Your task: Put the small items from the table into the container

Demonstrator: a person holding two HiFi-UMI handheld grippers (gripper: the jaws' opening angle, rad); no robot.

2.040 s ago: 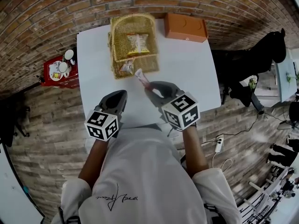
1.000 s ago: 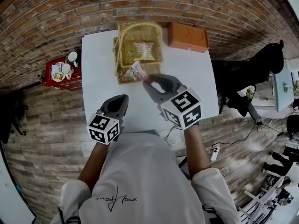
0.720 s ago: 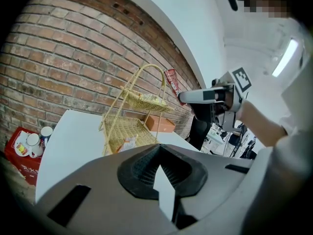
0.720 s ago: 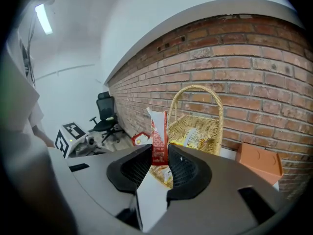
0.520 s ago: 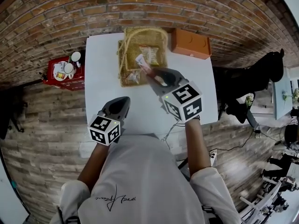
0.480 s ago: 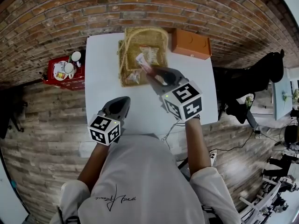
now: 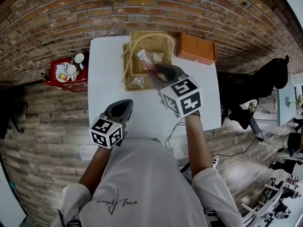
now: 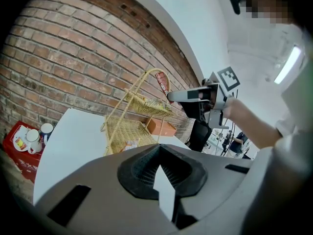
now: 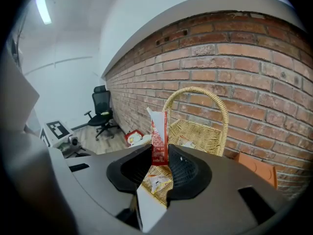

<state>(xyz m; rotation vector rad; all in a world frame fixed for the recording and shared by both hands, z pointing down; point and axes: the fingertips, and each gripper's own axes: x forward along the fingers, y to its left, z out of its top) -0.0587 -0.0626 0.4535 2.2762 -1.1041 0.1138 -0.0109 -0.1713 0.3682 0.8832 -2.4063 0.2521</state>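
A two-tier wicker basket (image 7: 129, 77) with a hoop handle stands at the table's far side. My right gripper (image 7: 152, 70) is shut on a thin red-and-white sachet (image 7: 143, 58), which it holds upright over the basket's upper tier. In the right gripper view the sachet (image 9: 159, 138) stands pinched between the pads, with the basket (image 9: 201, 137) just beyond. Each tier holds a small packet: upper (image 7: 157, 57), lower (image 7: 137, 82). Nearer the person, my left gripper (image 7: 124, 104) hangs shut and empty over the table's near part; its jaws (image 8: 159, 168) meet with nothing between them.
An orange box (image 7: 195, 48) lies on the white table (image 7: 106, 79) right of the basket. A red tray with cups (image 7: 64, 72) sits on the floor to the left. Brick wall runs behind the table. A black office chair (image 9: 101, 109) stands farther off.
My right gripper has carried the sachet away from the person, from the basket's front edge to over its upper tier. The left gripper has stayed where it was.
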